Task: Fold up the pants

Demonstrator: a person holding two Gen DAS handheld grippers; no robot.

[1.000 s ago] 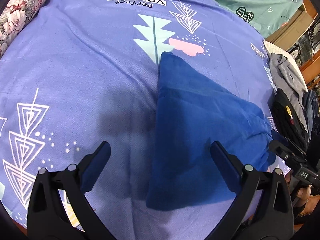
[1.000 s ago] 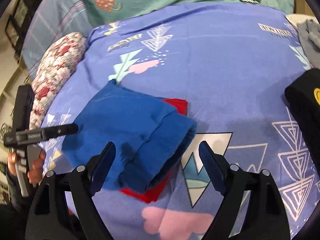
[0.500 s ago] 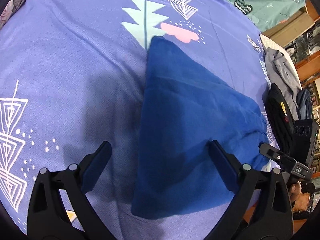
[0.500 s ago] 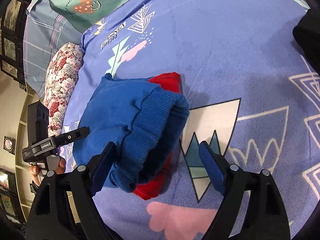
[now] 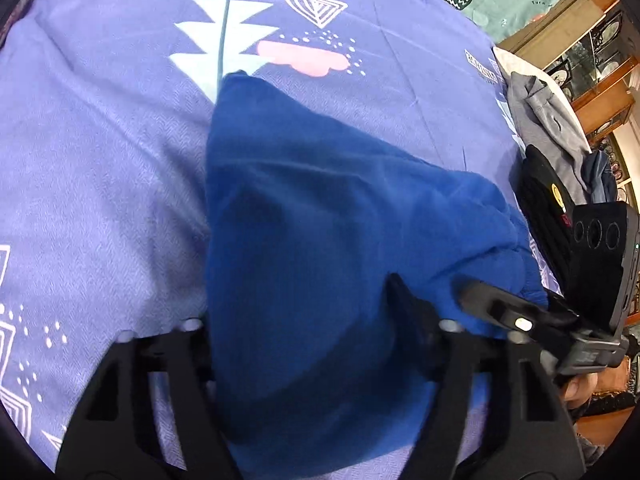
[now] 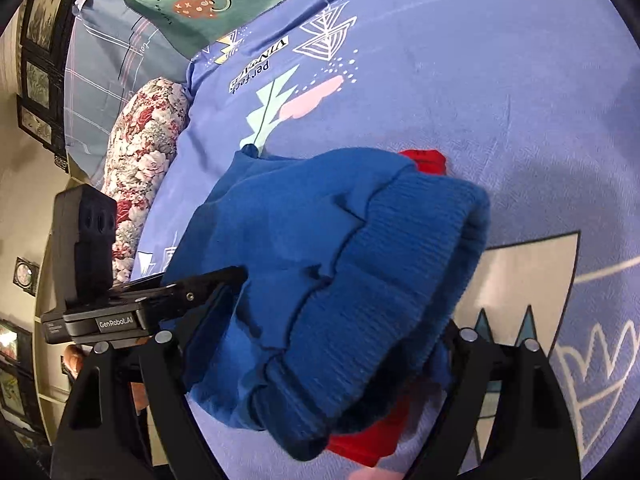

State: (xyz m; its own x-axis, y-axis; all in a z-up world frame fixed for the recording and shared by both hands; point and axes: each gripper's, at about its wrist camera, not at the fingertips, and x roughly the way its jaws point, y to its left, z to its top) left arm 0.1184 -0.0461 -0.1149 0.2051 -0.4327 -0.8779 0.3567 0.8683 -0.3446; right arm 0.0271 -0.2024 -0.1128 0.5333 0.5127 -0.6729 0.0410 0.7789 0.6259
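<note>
The folded blue pants [image 5: 320, 220] lie on the purple printed bedspread [image 5: 100, 140]; a red part [image 6: 424, 160] shows beneath them in the right wrist view. My left gripper [image 5: 304, 320] has its jaws around the near end of the bundle, with cloth between the fingers. My right gripper [image 6: 320, 344] has its jaws around the ribbed blue cuff end [image 6: 400, 260]. The left gripper's body also shows in the right wrist view [image 6: 132, 304], and the right gripper's in the left wrist view [image 5: 512, 316]. Both grippers are closed in on the cloth.
A pile of grey and black clothes [image 5: 552, 152] lies at the bed's right edge. A floral pillow [image 6: 148, 152] and green and grey bedding [image 6: 180, 8] lie at the bed's far left side. Wooden furniture [image 5: 592, 40] stands beyond.
Both grippers moved forward onto the pants and their jaws narrowed from wide open onto the cloth. The bundle now fills the gap between each pair of fingers.
</note>
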